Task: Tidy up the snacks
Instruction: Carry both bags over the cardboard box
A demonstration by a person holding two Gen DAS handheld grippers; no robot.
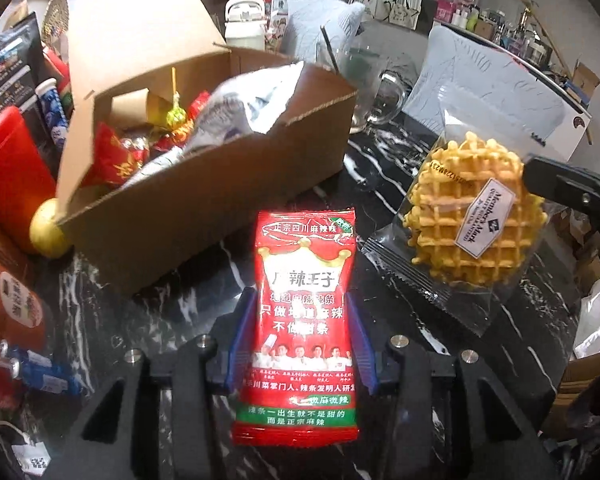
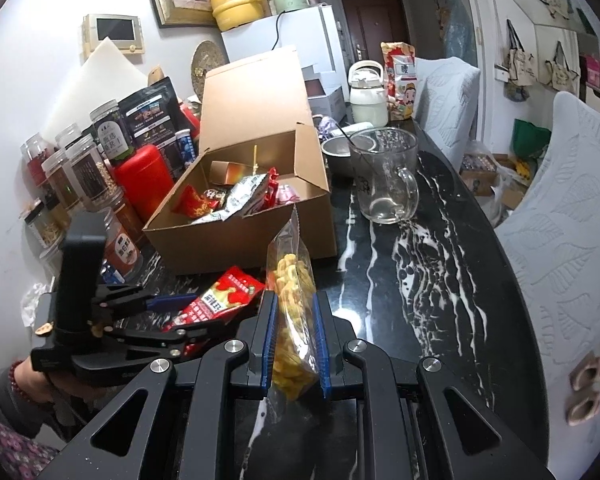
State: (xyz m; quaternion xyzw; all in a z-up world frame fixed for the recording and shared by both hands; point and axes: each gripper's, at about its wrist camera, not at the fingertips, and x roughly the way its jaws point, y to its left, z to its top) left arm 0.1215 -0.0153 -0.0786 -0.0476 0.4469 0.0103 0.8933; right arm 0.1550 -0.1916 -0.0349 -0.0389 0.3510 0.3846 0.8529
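Both tongs are pinching snacks. At the bottom centre of the left wrist view, the left gripper [image 1: 302, 316] has its blue pads pressed against the two long edges of a red spicy-strip packet [image 1: 300, 320], which lies flat between them and pokes out toward the middle of the frame. In the right wrist view the same tool shows at lower left, with the red packet caught between its dark fingers.

At the bottom centre of the right wrist view, the right gripper [image 2: 296, 320] clamps a clear waffle bag [image 2: 292, 300] edge-on, the bag standing upright between the pads with its sealed top pointing up. From the left wrist view this waffle hangs at the right of the frame, held above the black marble table [image 1: 380, 168].

An open cardboard box [image 1: 204, 184] sits in the upper left of the left view, lid raised, with wrapped candies and a silver pouch [image 1: 252, 104] inside. A glass mug [image 2: 384, 176] stands just right of the box in the right view.
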